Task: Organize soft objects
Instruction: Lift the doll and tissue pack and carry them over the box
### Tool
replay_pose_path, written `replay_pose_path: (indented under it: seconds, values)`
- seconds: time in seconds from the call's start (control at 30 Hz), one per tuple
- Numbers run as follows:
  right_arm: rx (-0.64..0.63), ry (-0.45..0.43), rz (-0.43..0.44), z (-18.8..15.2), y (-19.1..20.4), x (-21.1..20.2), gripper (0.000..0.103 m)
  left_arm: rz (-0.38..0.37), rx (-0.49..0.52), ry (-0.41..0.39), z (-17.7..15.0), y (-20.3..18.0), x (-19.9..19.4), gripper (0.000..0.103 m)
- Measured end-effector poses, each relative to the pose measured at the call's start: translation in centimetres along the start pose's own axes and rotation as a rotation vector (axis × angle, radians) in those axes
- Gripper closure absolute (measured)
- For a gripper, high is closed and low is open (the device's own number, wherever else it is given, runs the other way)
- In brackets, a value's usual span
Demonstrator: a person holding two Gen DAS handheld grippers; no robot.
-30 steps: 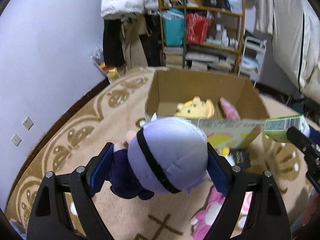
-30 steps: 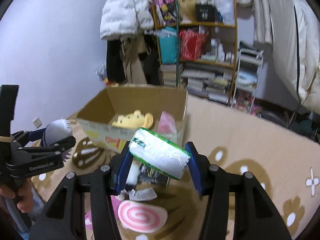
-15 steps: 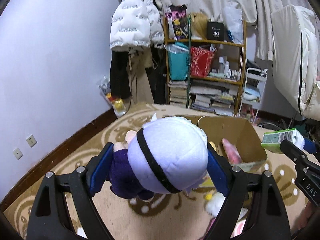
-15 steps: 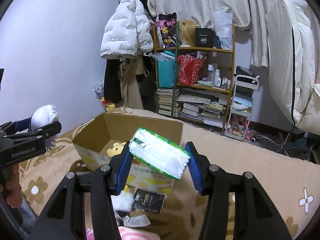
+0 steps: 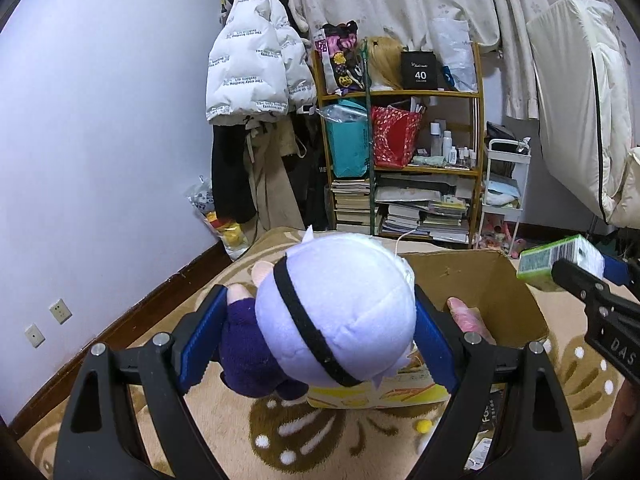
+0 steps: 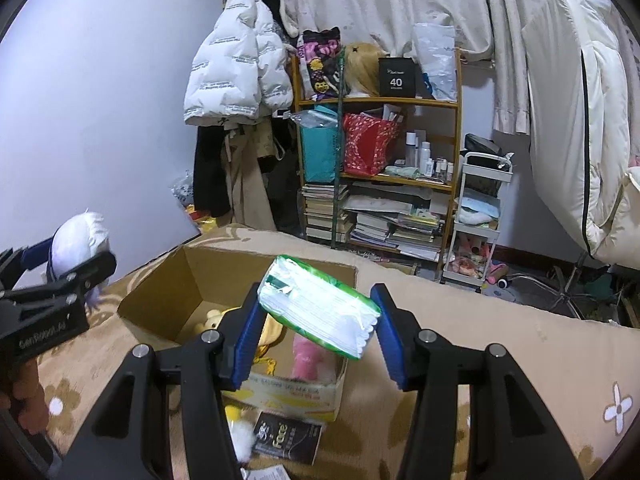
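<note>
My left gripper (image 5: 316,340) is shut on a plush doll (image 5: 336,312) with a pale lilac head, black band and purple body, held above the near left side of an open cardboard box (image 5: 492,284). My right gripper (image 6: 316,320) is shut on a green-and-white tissue pack (image 6: 320,304), held over the box (image 6: 192,280). A yellow plush (image 6: 212,318) and a pink plush (image 6: 308,356) lie inside the box. The left gripper with the doll shows at the left of the right wrist view (image 6: 76,248); the tissue pack shows at the right of the left wrist view (image 5: 560,258).
The box stands on a beige patterned rug (image 6: 500,344). A black packet (image 6: 290,438) and small soft items lie on the rug before the box. A cluttered shelf (image 5: 404,160), hanging coats (image 5: 256,76) and a white cart (image 5: 504,188) stand behind.
Both grippers have risen and tilted up, keeping their loads. The box now sits lower in both views, and the tissue pack is over the box opening.
</note>
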State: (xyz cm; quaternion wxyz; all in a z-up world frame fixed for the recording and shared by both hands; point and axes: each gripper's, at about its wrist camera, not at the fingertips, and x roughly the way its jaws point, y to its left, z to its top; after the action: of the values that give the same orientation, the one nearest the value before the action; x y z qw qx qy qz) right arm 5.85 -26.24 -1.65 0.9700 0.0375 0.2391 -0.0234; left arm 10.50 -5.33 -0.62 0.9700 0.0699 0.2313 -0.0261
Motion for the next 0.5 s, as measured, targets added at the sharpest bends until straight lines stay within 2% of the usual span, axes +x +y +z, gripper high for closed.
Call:
replay_pose_path:
  seconds: [0.23, 0.5]
  values:
    - [0.023, 0.023, -0.004, 0.1, -0.5, 1.7, 0.047, -0.006, 0.016, 0.023, -0.2, -0.1, 1.8, 0.017]
    - [0.054, 0.051, 0.029, 0.4, -1.4, 3.1, 0.047, -0.026, 0.039, 0.048, -0.5, -0.7, 3.1, 0.017]
